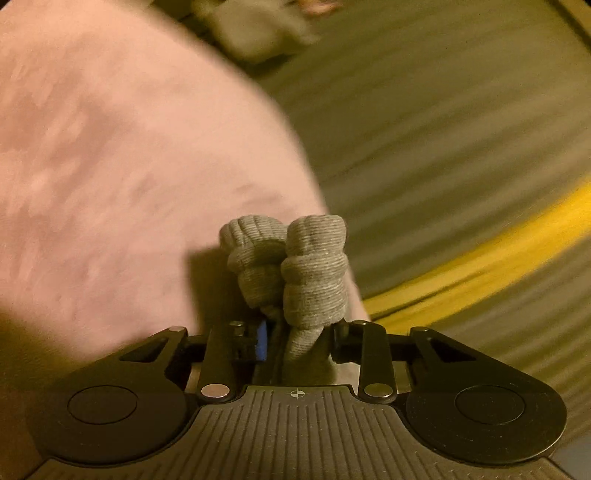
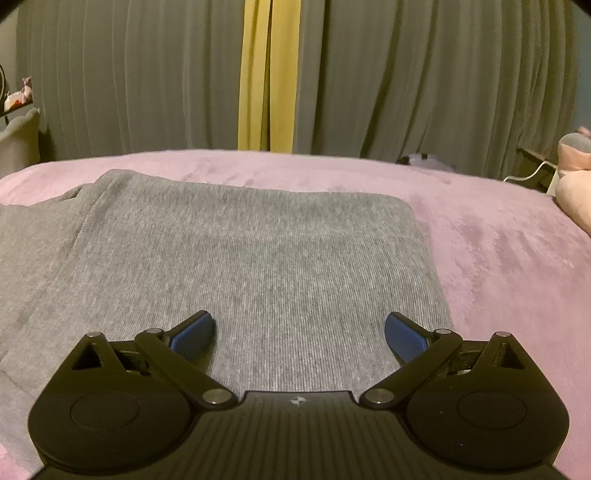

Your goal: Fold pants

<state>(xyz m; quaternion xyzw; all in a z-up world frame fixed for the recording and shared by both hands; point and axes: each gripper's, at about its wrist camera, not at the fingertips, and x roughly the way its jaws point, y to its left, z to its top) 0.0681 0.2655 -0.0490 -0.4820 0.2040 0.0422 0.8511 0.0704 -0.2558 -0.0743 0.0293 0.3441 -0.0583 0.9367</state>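
Note:
Grey knit pants (image 2: 240, 266) lie spread flat on a pink fuzzy blanket (image 2: 498, 258) in the right wrist view. My right gripper (image 2: 299, 336) is open, its blue pads (image 2: 194, 336) wide apart just above the grey fabric near its right edge, holding nothing. In the left wrist view my left gripper (image 1: 284, 295) is shut on a bunched, ribbed end of the grey pants (image 1: 295, 266), which bulges out from between the jaws. The view is blurred by motion, with the pink blanket (image 1: 110, 166) to the left.
Grey curtains (image 2: 406, 74) with a yellow strip (image 2: 266, 74) hang behind the bed. A pink plush shape (image 2: 572, 177) sits at the right edge, a white cable (image 2: 528, 173) beside it. A blurred grey-and-pink heap (image 1: 258, 29) lies beyond the blanket.

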